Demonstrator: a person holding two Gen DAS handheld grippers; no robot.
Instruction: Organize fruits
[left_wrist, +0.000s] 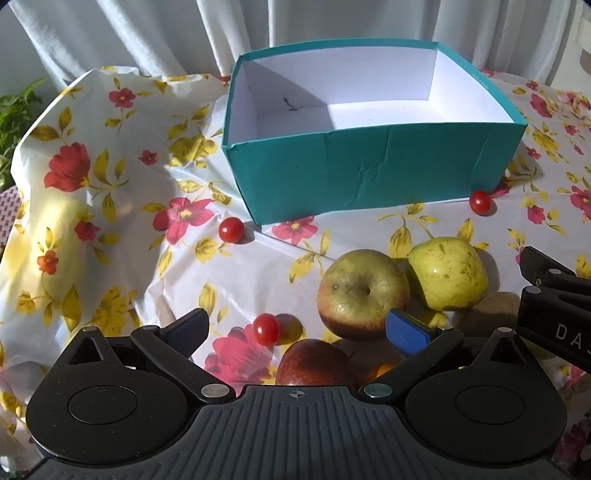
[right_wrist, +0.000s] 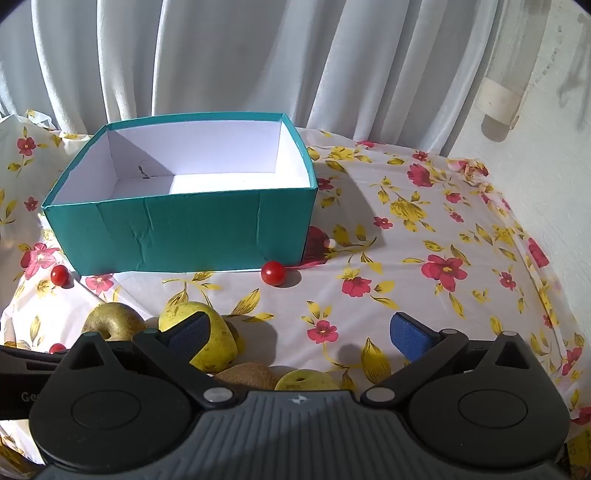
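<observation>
left gripper (left_wrist: 297, 330) spread wide, red apple (left_wrist: 314, 363) just below its gap (cherry tomato (left_wrist: 266, 329) between fingers); right gripper (right_wrist: 301, 332) wide, yellow apple (right_wrist: 218, 343) behind left finger.

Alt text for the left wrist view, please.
The open left gripper hovers over a dark red apple, with two yellow-green apples and three cherry tomatoes nearby. An empty teal cardboard box sits behind on the floral tablecloth.
</observation>
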